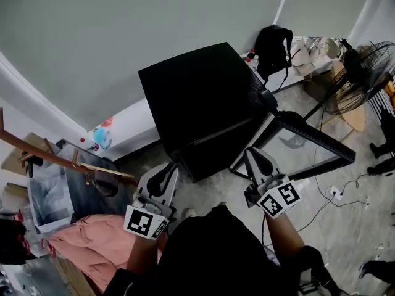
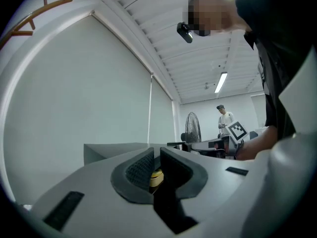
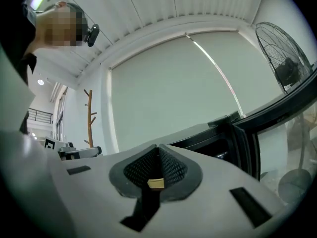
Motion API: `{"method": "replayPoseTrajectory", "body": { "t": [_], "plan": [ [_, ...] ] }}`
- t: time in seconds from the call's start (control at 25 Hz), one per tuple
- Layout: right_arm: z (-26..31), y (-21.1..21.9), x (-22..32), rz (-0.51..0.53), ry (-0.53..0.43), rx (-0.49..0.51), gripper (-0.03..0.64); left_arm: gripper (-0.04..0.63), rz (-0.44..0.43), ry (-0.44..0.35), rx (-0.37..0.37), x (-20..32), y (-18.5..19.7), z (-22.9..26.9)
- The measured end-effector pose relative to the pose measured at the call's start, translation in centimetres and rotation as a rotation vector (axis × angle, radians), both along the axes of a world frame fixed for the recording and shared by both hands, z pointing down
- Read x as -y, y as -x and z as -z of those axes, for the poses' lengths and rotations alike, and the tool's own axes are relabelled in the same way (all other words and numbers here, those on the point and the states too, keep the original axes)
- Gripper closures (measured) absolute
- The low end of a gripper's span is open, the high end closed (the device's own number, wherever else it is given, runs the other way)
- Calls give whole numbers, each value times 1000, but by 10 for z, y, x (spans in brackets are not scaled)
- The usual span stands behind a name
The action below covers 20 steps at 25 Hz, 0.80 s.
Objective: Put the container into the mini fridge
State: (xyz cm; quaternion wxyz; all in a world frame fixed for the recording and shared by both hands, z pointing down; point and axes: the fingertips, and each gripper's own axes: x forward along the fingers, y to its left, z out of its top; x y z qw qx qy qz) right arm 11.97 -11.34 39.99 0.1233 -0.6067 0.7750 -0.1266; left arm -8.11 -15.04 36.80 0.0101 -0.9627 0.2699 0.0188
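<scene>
While the left gripper (image 1: pixel 165 172) and the right gripper (image 1: pixel 255 157) are both clenched empty, the fridge (image 1: pixel 197 97) stands just ahead, its open door (image 1: pixel 321 138) nearer the right one.

The left claw (image 1: pixel 168 168) and right claw (image 1: pixel 253 154) are held out in front of the body, side by side and apart. Each has its 2 jaws closed together with nothing between them. The left forearm (image 1: pixel 143 258) and right forearm (image 1: pixel 282 230) reach forward behind them.
</scene>
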Motion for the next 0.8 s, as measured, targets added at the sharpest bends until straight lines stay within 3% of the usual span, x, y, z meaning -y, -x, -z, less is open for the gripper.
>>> {"method": "replayPoseTrajectory", "body": {
  "t": [0.24, 0.4, 0.8],
  "plan": [
    [14, 5, -3, 0, -36, -63, 572, 541, 27, -4, -24, 2, 7, 2],
    [17, 6, 0, 14, -39, -54, 574, 548, 75, -44, -54, 4, 13, 11],
    [14, 12, 6, 35, -28, -44, 574, 551, 68, -13, -67, 4, 14, 7]
  ]
}}
